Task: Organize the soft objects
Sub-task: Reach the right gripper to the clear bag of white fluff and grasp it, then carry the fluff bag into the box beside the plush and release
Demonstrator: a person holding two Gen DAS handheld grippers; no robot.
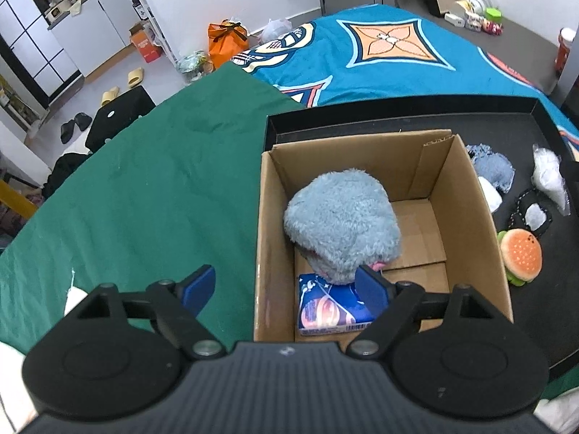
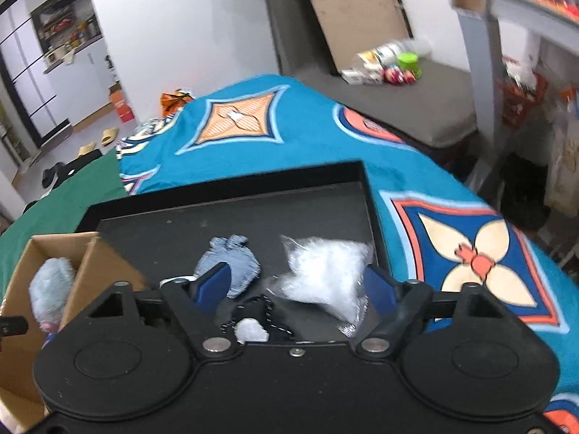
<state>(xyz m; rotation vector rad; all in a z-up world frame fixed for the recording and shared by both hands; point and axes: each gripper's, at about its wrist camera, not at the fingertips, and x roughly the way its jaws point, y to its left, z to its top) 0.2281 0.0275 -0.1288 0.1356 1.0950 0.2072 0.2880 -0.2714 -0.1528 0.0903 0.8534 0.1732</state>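
Cardboard box [image 1: 466, 199] sits at the left end of a black tray [image 1: 535, 108]. Inside: fluffy light-blue plush [image 1: 342, 224], resting partly on a blue printed tissue pack [image 1: 325, 311] at the near wall. On tray right of box: blue knit cloth [image 2: 235, 262], clear bag w/ white stuffing [image 2: 325, 275], black drawstring pouch [image 1: 532, 213], burger plush [image 1: 521, 255].

Left gripper [image 1: 287, 287] hangs over box's near-left wall, jaws apart, nothing between. Right gripper [image 2: 302, 282] is over the loose items, jaws apart w/ the stuffing bag lying between, not pinched; view blurred.

Tray rests on a teal patterned blanket [image 1: 398, 68] beside a green cloth [image 1: 144, 181]. Slippers [image 1: 123, 86] & orange bag [image 1: 226, 43] on floor at far left.
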